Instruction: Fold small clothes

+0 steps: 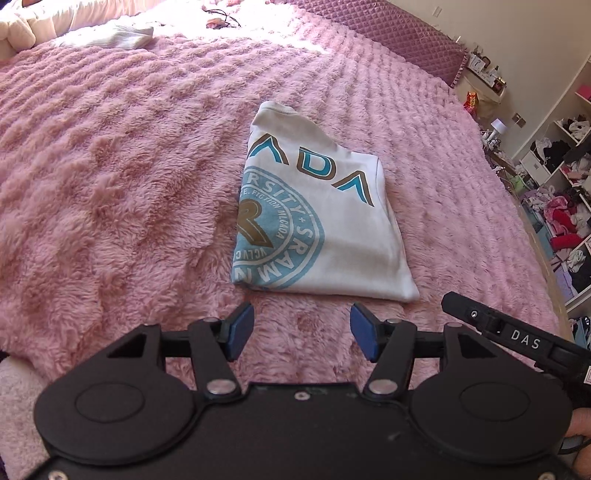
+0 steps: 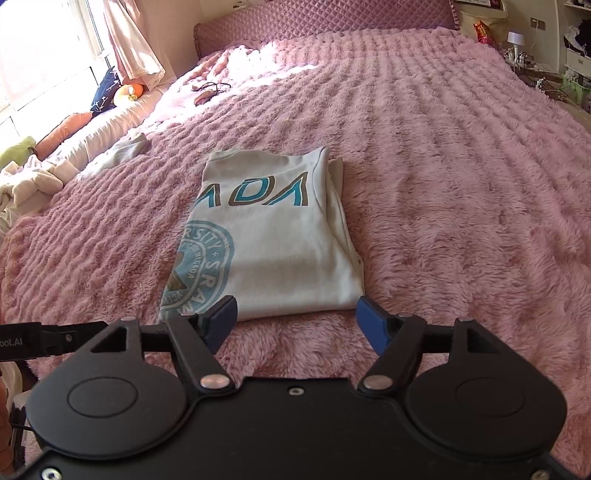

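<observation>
Shirt (image 1: 314, 206) lay folded into a compact rectangle on the pink fluffy blanket (image 1: 129, 166) in the left wrist view, white cloth with teal and brown lettering and part of a round teal emblem facing up. It sat just ahead of the left gripper (image 1: 302, 330), its near edge a little beyond the blue fingertips (image 1: 240, 328) and shifted slightly to the right of them. The jaws stood apart with only blanket showing between them, and nothing was held. The black body of the right gripper (image 1: 517, 336) reached in from the lower right, close to the shirt's near right corner. Far off at the upper left a pale striped garment (image 1: 118, 37) lay flat on the blanket, and cluttered shelves (image 1: 565, 184) stood beyond the bed's right side.

In the right wrist view the same shirt (image 2: 273, 236) lay straight ahead of the right gripper (image 2: 295, 317). The jaws were spread wide and empty; the left blue fingertip (image 2: 221, 321) overlapped the shirt's near edge in the picture, while the right one sat just beside its near right corner. Whether either pad touched the cloth could not be told. A padded headboard (image 2: 332, 18) closed the far end of the bed, and cushions (image 2: 74, 125) lined the window side at the left.
</observation>
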`<state>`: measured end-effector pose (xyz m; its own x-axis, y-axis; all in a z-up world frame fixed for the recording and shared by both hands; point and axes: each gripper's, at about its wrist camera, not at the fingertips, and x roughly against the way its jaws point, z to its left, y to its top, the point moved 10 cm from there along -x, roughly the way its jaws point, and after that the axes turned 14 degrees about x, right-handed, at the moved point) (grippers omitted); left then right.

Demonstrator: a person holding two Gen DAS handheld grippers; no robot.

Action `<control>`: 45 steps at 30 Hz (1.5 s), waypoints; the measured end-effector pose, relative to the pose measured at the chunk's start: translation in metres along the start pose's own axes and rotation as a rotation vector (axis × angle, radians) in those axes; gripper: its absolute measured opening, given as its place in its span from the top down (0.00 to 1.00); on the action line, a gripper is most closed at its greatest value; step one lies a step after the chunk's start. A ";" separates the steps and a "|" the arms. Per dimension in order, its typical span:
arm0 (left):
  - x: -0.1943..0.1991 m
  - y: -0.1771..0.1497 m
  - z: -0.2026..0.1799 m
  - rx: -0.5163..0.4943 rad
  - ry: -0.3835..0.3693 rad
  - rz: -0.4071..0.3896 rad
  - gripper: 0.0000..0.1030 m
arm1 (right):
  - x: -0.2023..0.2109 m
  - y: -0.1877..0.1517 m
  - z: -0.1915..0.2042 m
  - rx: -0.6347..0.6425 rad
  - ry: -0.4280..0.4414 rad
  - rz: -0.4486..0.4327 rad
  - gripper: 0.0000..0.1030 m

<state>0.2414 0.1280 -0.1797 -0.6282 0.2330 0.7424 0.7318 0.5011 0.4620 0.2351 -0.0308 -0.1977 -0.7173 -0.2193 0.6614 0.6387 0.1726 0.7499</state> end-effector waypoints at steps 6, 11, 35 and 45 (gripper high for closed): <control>0.053 -0.021 -0.008 -0.031 0.011 -0.048 0.32 | 0.056 0.003 0.018 0.137 -0.075 -0.064 0.11; 0.084 -0.032 -0.013 -0.059 0.029 -0.063 0.30 | 0.081 0.001 0.029 0.126 -0.073 -0.087 0.00; 0.129 -0.047 -0.003 -0.016 0.131 -0.027 0.27 | 0.116 -0.007 0.050 0.106 -0.056 0.015 0.00; 0.132 -0.046 -0.006 -0.056 0.162 -0.044 0.27 | 0.119 -0.006 0.048 0.110 -0.061 0.014 0.00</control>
<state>0.1265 0.1311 -0.1005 -0.6124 0.0723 0.7872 0.7210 0.4594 0.5187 0.1325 -0.0116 -0.1234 -0.7262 -0.1584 0.6690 0.6166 0.2801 0.7357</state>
